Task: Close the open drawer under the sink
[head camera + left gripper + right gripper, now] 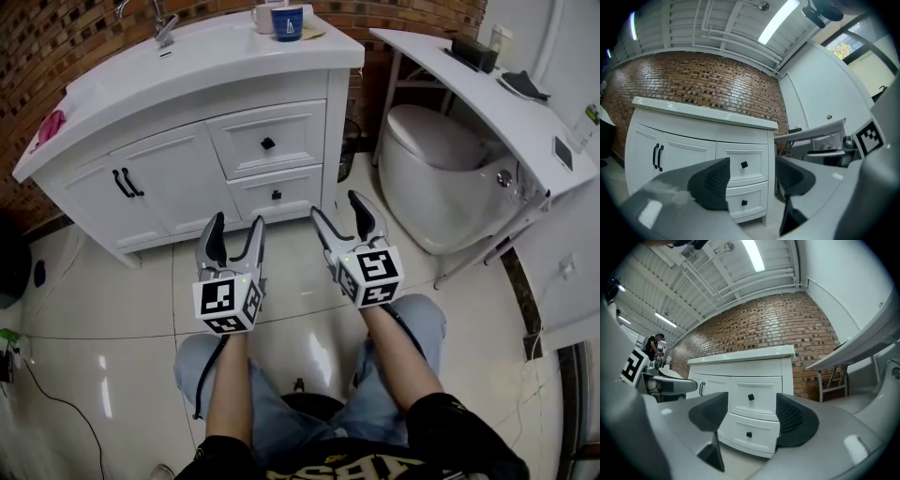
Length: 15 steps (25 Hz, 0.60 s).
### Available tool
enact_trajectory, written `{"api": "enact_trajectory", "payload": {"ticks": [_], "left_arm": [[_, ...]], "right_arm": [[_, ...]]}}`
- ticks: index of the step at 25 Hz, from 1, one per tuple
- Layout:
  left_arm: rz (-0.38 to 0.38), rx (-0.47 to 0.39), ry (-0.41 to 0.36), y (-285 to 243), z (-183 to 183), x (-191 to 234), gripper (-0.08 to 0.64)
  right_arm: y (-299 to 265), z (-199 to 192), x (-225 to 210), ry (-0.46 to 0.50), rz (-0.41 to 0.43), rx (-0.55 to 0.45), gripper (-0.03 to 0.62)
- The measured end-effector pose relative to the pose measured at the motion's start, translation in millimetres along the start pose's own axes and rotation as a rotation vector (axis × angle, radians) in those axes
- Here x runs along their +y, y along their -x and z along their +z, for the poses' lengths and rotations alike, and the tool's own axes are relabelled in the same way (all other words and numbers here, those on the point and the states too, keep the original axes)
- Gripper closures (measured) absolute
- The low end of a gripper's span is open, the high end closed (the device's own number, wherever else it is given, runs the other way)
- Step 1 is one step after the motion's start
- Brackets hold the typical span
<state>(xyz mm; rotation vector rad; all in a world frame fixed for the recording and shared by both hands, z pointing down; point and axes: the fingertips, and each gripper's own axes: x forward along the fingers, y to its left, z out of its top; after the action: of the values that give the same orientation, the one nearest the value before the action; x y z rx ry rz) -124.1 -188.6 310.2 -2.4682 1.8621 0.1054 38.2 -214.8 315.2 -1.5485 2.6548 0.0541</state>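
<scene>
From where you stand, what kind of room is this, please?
Most likely a bathroom, perhaps a mock-up: a white vanity cabinet with a tap on top, a toilet beside it, and a tiled floor.

Top drawer (pixel 246 131) & bottom drawer (pixel 251 199): white, black-knobbed, both shut flush.

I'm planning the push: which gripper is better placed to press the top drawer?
Right, probably. Both are open and empty, but the right gripper sits nearer the top drawer, with its knob centred between the jaws; the left gripper is further back.
</scene>
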Motion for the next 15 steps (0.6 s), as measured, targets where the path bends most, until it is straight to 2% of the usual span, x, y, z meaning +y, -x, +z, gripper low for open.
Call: {"api": "enact_trajectory", "payload": {"ticks": [2, 7, 11, 15], "left_arm": [[-0.008, 0.011, -0.006, 8, -1, -8, 0.256], [-0.015, 0.007, -0.041, 28, 6, -24, 0.255], [0.007, 0.012, -0.019, 49, 10, -23, 0.255], [0.018, 0.016, -0.03, 65, 15, -24, 0.255]], "right_arm": [[11, 4, 2, -0.019, -0.012, 0.006, 0.276], [23, 8, 13, 0.038, -0.012, 0.024, 0.267], [39, 16, 25, 0.005, 0.003, 0.006, 0.265], [51, 24, 40, 0.025, 0.028, -0.006, 0.265]]}}
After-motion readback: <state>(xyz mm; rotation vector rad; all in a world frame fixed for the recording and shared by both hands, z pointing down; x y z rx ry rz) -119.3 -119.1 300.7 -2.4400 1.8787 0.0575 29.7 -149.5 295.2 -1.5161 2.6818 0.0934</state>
